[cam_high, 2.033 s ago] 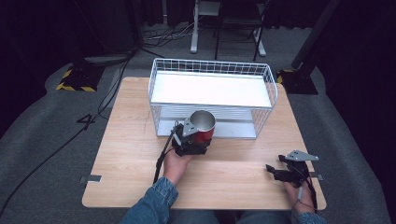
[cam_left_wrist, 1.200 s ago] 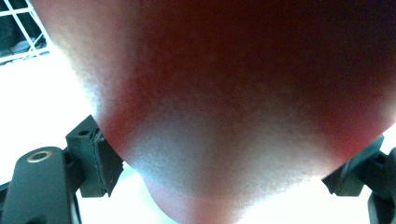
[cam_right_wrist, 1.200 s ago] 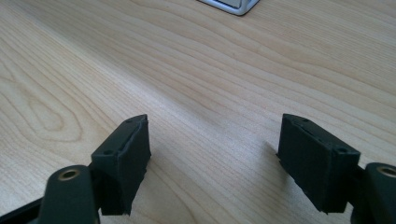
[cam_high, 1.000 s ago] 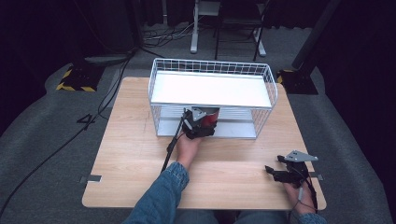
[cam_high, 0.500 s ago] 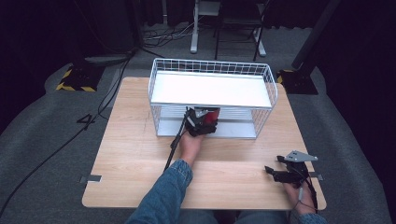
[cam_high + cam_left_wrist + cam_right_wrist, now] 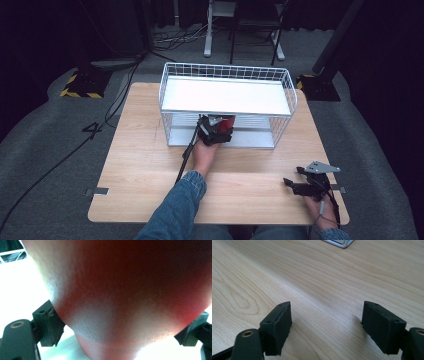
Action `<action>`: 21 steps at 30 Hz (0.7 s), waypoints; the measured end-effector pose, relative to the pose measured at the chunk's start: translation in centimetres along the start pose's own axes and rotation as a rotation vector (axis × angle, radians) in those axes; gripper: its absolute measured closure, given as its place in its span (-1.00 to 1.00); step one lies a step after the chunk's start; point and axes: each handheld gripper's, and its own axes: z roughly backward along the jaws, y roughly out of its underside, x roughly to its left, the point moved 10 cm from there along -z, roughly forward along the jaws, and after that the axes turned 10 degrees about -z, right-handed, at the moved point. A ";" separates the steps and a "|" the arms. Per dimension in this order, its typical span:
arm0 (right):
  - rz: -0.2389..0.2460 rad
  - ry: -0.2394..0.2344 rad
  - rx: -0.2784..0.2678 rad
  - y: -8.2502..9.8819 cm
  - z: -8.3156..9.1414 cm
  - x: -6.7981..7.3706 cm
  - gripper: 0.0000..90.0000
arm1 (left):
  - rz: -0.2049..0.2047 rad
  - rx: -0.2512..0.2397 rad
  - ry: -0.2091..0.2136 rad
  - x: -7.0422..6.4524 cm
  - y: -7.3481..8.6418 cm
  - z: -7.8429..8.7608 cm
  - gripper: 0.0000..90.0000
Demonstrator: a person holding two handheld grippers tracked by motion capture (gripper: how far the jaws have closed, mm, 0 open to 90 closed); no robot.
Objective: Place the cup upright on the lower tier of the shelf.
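Nearest to me, at the front right corner of the table [image 6: 130, 165], the right gripper [image 6: 295, 184] rests low over the bare wood with its jaws wide apart and nothing between them. It keeps the same place as in the earlier pictures.

A little farther, the left hand [image 6: 204, 152] reaches forward to the white wire rack [image 6: 167, 107]. Two seconds ago the left gripper [image 6: 214, 131] held the red mug [image 6: 225, 122] in front of the rack, above the table. Now the mug is under the upper shelf [image 6: 227, 96], on the lower level, near the front edge.

In the left gripper view the mug [image 6: 130, 290] is very close, and the two black pads [image 6: 48, 326] stand at its sides. The jaws have just been opening, with the mug between them. The left pad seems already a little free from the wall of the mug; on the right side I cannot tell exactly.

I judge that the placing is almost done: the mug is being released on the lower shelf. What remains is to draw the gripper back without pushing the mug.
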 end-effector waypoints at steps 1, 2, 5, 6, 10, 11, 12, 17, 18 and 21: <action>-0.001 0.000 0.001 0.0 0.0 0.0 -0.48 | 0.010 -0.002 0.002 0.0 -0.1 0.0 -0.78; 0.000 0.000 0.001 0.0 0.0 0.0 -0.48 | 0.022 -0.004 0.004 0.0 -0.1 0.0 -0.82; 0.002 0.002 -0.001 0.0 0.0 0.0 -0.48 | 0.036 -0.008 0.013 0.1 0.0 0.2 -0.95; 0.002 0.004 0.000 0.0 0.0 0.0 -0.48 | 0.037 -0.011 0.023 0.1 0.0 0.4 -0.99; -0.002 0.001 0.003 0.0 0.0 0.0 -0.50 | 0.039 -0.014 0.010 0.3 0.0 1.4 -1.00; -0.002 0.001 0.003 0.0 0.0 0.0 -0.50 | 0.039 -0.014 0.010 0.3 0.0 1.4 -1.00; -0.005 0.001 0.005 0.0 0.0 -0.1 -0.50 | 0.009 -0.021 0.048 0.0 0.0 1.9 -1.00; -0.002 0.006 0.004 0.0 0.0 0.0 -0.51 | 0.020 -0.041 0.059 -0.1 0.0 3.2 -1.00; -0.002 0.003 0.003 0.0 -0.1 0.0 -0.51 | 0.027 -0.046 0.066 0.0 0.0 3.6 -1.00; -0.008 -0.001 0.007 -0.1 -0.2 0.0 -0.52 | 0.031 -0.042 0.076 0.0 0.3 4.5 -1.00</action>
